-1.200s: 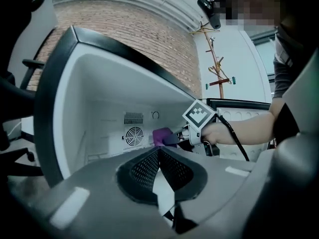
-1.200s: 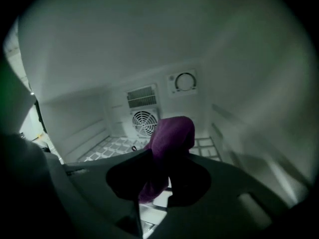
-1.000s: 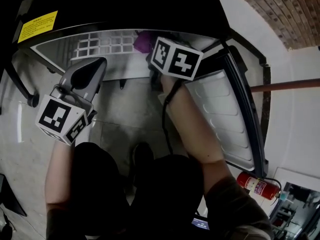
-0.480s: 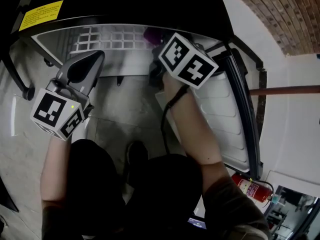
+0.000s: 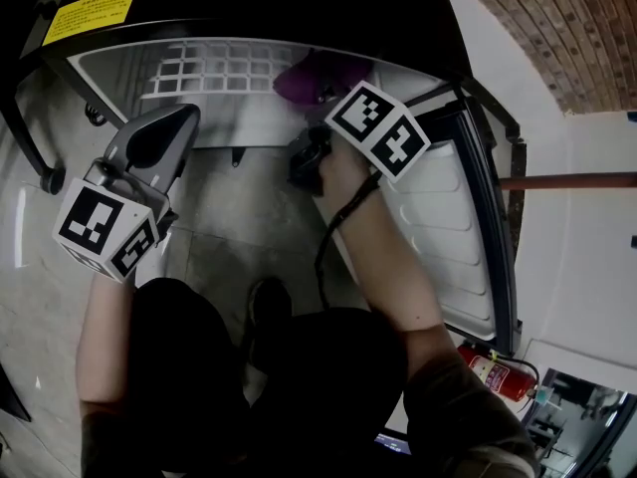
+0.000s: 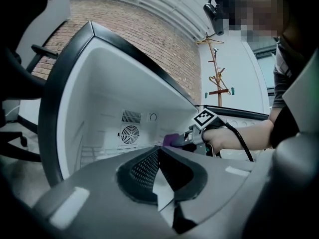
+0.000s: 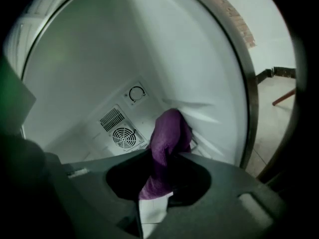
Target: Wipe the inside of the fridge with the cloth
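Note:
The open fridge [image 5: 249, 127] shows a white inside with a wire shelf [image 5: 224, 68]. My right gripper [image 5: 320, 96] reaches into it, shut on a purple cloth [image 5: 317, 74]. In the right gripper view the cloth [image 7: 167, 143] rises from between the jaws toward the fridge's right inner wall [image 7: 214, 83]; whether it touches the wall I cannot tell. My left gripper [image 5: 182, 119] hangs outside, before the fridge's left part, shut with nothing in it. In the left gripper view its jaws meet at the bottom, with the right gripper's cube [image 6: 207, 118] and the cloth [image 6: 173, 140] beyond.
The fridge door [image 5: 448, 237] stands open at the right, its moulded shelves facing me. A fan vent [image 7: 122, 136] and a dial [image 7: 135, 93] sit on the back wall. A red fire extinguisher [image 5: 503, 371] stands on the floor at the right; a chair base [image 5: 45, 177] at the left.
My right gripper has swung to the right and back a little, and more of the purple cloth now shows inside the fridge. The left gripper has drifted slightly left.

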`<state>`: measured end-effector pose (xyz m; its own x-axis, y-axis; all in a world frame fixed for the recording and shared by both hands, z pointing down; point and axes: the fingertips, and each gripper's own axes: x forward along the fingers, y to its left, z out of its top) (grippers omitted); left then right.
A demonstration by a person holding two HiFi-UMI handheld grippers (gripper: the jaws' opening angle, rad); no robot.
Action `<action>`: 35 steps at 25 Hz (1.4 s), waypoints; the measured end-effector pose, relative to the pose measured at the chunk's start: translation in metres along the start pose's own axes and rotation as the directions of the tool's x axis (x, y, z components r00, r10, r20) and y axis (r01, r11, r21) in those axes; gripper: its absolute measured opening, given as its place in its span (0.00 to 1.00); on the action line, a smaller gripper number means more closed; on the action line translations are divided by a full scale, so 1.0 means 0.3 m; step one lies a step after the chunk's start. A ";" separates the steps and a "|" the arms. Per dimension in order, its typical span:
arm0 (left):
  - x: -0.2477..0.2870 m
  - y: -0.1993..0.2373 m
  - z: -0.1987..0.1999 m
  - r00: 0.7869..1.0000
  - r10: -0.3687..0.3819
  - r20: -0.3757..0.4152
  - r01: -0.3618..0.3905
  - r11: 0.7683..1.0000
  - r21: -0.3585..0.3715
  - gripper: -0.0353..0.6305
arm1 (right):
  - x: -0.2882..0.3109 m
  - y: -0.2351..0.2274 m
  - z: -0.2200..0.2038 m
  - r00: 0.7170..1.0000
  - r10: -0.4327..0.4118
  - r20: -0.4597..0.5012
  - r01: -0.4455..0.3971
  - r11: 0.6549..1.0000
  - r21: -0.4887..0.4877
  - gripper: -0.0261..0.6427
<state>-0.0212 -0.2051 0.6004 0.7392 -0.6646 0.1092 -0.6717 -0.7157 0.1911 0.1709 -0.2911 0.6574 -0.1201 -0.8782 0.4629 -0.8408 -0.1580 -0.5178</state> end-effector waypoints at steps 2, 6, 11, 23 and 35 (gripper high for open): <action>-0.008 0.004 -0.017 1.000 -0.005 -0.013 0.005 1.000 0.000 0.08 | -0.009 -0.008 -0.018 1.000 0.009 -0.001 -0.009 1.000 0.008 0.15; -0.034 0.029 -0.064 1.000 0.003 -0.030 -0.002 1.000 0.007 0.08 | -0.020 0.016 -0.033 0.998 0.055 0.008 -0.055 0.998 0.010 0.15; -0.093 0.063 -0.094 0.999 0.027 -0.029 -0.026 0.999 0.033 0.08 | -0.106 0.204 -0.107 0.960 0.277 0.038 -0.246 0.902 -0.355 0.15; -0.241 0.203 -0.279 0.984 0.160 -0.082 -0.159 0.987 0.010 0.08 | -0.068 0.338 -0.744 0.772 0.528 -0.353 -0.634 0.674 -0.379 0.15; -0.271 0.356 -0.274 0.970 0.231 -0.077 -0.230 0.973 0.011 0.08 | 0.217 0.605 -0.661 0.717 0.655 -0.239 -0.681 0.583 -0.444 0.15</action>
<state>-0.1489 -0.2098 0.6920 0.5660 -0.7930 0.2253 -0.8244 -0.5457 0.1502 -0.0942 -0.2873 0.7362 -0.7629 -0.6252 0.1647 -0.6427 0.7059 -0.2978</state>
